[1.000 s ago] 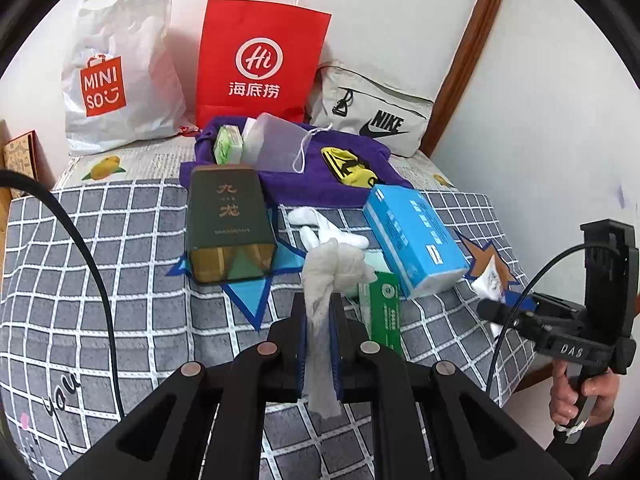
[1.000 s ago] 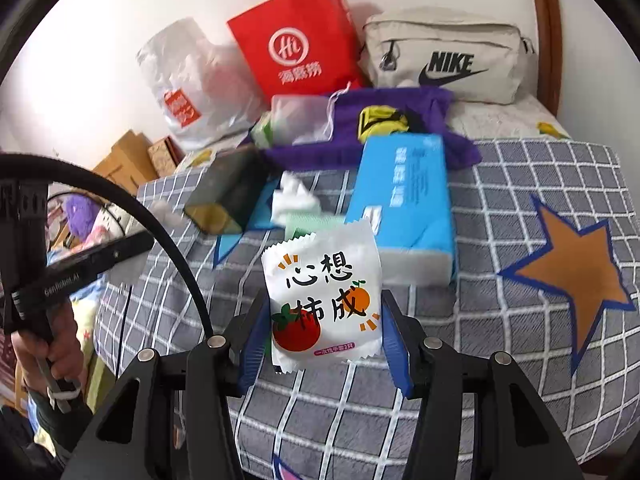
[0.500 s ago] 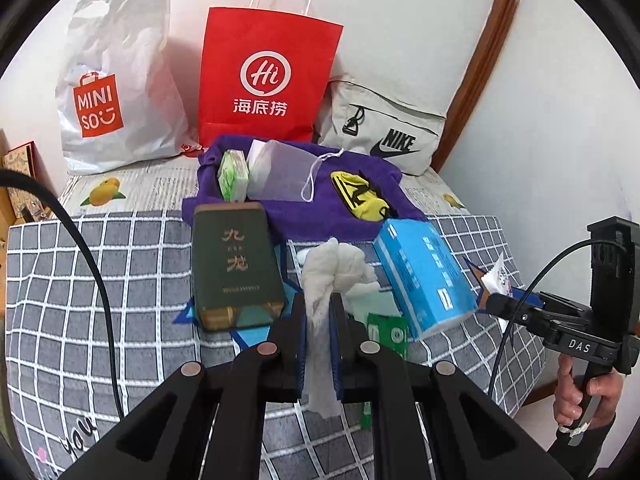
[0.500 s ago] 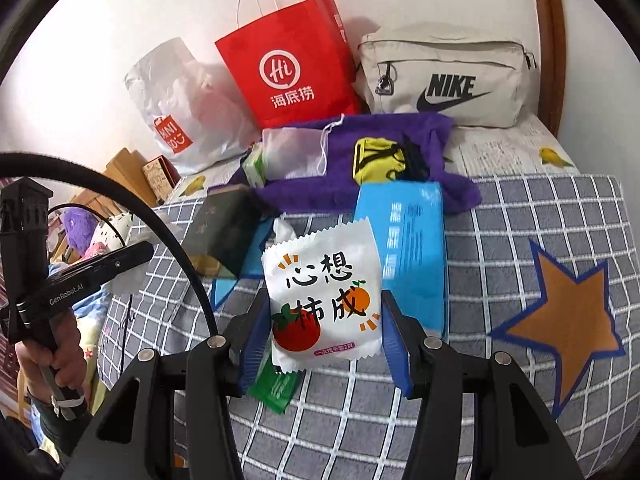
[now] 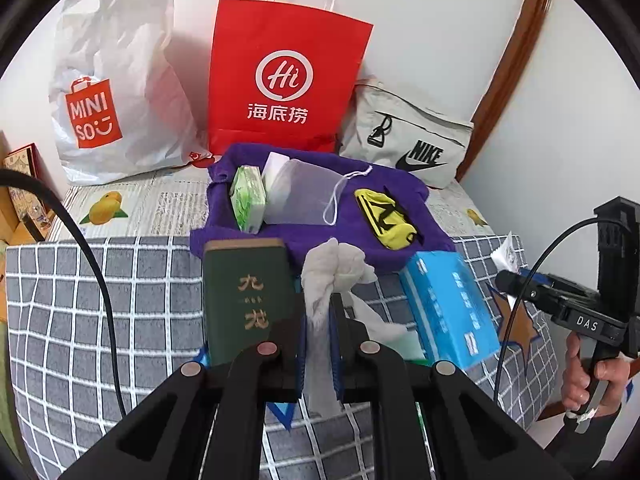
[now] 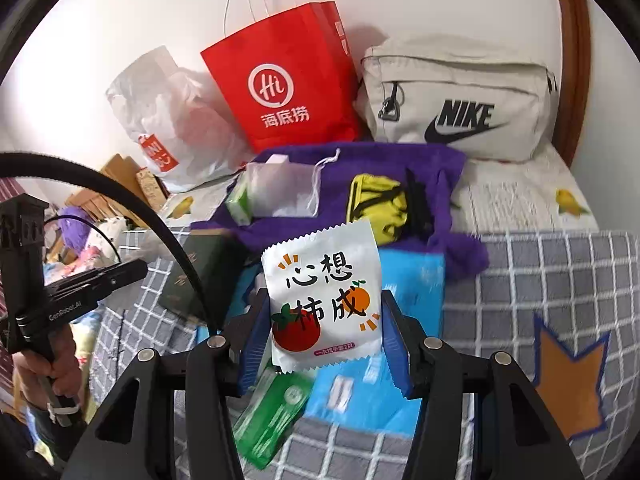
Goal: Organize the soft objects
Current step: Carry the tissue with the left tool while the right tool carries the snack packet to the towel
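Note:
My left gripper (image 5: 319, 312) is shut on a crumpled white cloth (image 5: 332, 272) and holds it above the checked bed cover. My right gripper (image 6: 324, 320) is shut on a white snack packet (image 6: 322, 296) printed with a tomato and an orange, held up over the blue tissue pack (image 6: 404, 276). A purple cloth (image 5: 312, 212) lies spread at the back and carries a green tissue packet (image 5: 248, 198), a white mesh drawstring pouch (image 5: 304, 194) and a yellow-black item (image 5: 386, 216). The right gripper also shows at the right edge of the left wrist view (image 5: 516, 280).
A dark green box (image 5: 246, 296) lies left of the cloth, and the blue tissue pack (image 5: 448, 308) lies right. A green flat packet (image 6: 272, 420) lies below the right gripper. A red paper bag (image 5: 284, 76), a Miniso bag (image 5: 112, 92) and a Nike bag (image 5: 404, 140) stand against the wall.
Both grippers have risen and moved toward the purple cloth, each still holding its item. The view now looks further over the bed.

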The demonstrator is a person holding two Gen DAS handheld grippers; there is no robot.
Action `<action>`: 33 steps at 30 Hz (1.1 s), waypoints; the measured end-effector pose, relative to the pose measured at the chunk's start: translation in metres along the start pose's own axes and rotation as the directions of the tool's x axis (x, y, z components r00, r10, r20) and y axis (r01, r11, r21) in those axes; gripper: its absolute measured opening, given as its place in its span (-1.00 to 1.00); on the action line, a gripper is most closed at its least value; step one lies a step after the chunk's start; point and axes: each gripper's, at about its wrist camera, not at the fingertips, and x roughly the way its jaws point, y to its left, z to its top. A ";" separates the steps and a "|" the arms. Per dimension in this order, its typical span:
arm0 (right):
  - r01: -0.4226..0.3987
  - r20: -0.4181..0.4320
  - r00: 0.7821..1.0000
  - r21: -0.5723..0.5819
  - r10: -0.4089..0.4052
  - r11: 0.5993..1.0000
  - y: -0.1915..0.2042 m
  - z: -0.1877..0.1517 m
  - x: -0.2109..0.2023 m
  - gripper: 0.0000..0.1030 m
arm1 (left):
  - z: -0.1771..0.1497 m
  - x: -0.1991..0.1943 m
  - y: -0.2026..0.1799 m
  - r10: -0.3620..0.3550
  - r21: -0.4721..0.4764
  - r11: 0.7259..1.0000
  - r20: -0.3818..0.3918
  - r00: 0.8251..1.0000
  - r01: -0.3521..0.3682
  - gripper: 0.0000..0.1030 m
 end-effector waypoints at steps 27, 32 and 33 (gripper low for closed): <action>0.041 -0.024 0.999 0.031 -0.040 0.999 -0.040 0.048 0.045 0.01 | 0.087 0.143 -0.009 0.018 0.142 0.990 -0.215 0.976 0.013 -0.80; 0.049 -0.030 0.998 0.038 -0.048 0.998 -0.047 0.055 0.053 0.01 | 0.097 0.157 -0.011 -0.001 0.176 0.983 -0.228 0.974 0.043 -0.80; 0.054 -0.032 0.998 0.036 -0.053 0.998 -0.048 0.057 0.055 0.01 | 0.099 0.161 -0.011 0.006 0.179 0.983 -0.235 0.972 0.037 -0.80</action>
